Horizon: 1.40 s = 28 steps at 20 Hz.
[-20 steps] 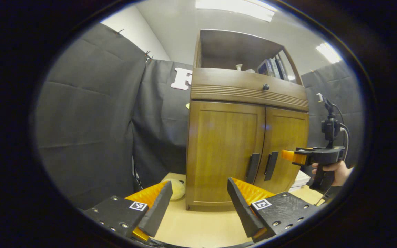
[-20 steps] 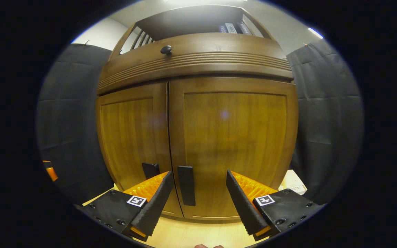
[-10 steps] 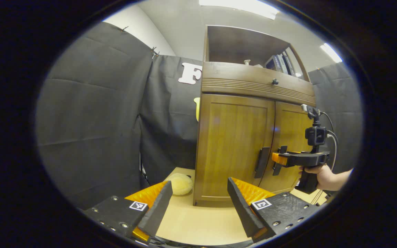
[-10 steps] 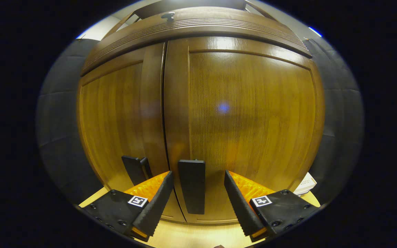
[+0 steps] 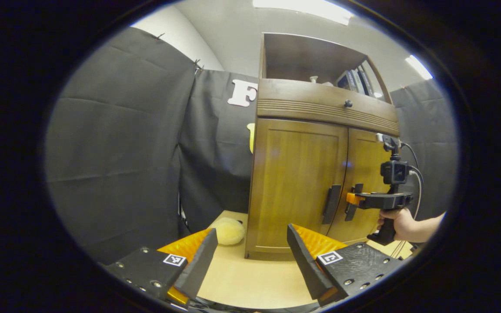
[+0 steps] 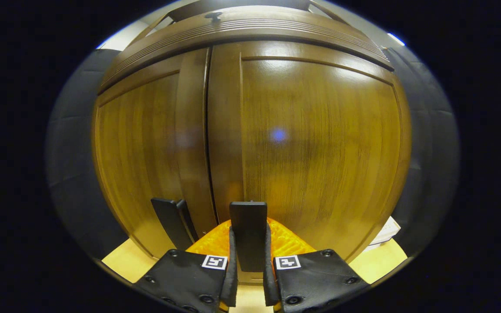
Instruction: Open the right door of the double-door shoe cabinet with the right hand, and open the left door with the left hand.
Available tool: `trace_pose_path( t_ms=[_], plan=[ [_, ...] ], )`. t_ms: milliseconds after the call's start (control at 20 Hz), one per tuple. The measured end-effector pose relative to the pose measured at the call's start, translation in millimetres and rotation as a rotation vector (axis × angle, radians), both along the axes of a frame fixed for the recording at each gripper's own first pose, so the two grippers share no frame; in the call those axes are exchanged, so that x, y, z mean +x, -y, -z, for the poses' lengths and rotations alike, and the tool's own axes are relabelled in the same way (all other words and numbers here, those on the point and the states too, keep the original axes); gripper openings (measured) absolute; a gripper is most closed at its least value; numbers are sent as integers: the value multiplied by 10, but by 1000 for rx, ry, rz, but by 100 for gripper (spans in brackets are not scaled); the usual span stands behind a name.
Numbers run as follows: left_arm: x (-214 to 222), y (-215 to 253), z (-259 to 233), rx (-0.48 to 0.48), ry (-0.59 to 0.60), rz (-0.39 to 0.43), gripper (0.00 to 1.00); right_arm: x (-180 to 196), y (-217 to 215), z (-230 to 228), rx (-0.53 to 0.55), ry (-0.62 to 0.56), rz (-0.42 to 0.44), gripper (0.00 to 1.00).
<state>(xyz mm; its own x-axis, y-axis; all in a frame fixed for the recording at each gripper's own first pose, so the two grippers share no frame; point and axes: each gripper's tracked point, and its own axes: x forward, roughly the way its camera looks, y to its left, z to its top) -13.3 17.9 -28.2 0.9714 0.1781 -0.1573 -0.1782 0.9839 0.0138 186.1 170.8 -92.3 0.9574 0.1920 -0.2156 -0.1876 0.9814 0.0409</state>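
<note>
The wooden shoe cabinet (image 5: 302, 182) stands on a light tabletop with both doors closed. In the right gripper view the right door (image 6: 315, 148) looms close, and my right gripper (image 6: 248, 269) is shut on its dark vertical handle (image 6: 248, 226). The left door's handle (image 6: 170, 221) sits just to the left of it. In the left gripper view my left gripper (image 5: 250, 265) is open with nothing between its fingers, well short of the cabinet. Farther off there, a hand (image 5: 396, 217) holds the right gripper (image 5: 355, 199) against the right door's handle; the left door's handle (image 5: 331, 203) is free.
A pale fluffy ball (image 5: 229, 231) lies on the tabletop (image 5: 250, 282) by the cabinet's left side. A drawer with a small knob (image 5: 348, 103) tops the doors, and books (image 5: 357, 82) stand on the open shelf above. White papers (image 6: 385, 230) lie right of the cabinet.
My right gripper has closed its fingers on the right door's handle. The left gripper has hardly moved.
</note>
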Motion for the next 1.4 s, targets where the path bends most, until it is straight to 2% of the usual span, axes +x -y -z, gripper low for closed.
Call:
trace_pose_path(
  t_ms=[50,200,400,600,850,1400],
  plan=[
    [2,3,-10,-1,2,0,96,-10,16,-3,-1,2,-18,17],
    [-64,55,-47,7,13,-1,96,-59,27,-5,34,-23,-62,12],
    [-50,60,-191,47,35,-12,95,-117,13,-49,2,-9,-83,12],
    [-55,55,-248,38,57,-28,96,-270,19,-77,-6,-8,-118,12],
    [-42,48,-256,32,49,-23,96,-676,234,-50,-8,2,-153,12],
    [51,186,-223,-15,24,149,96,-1446,1022,-85,6,-13,-73,11]
  ],
)
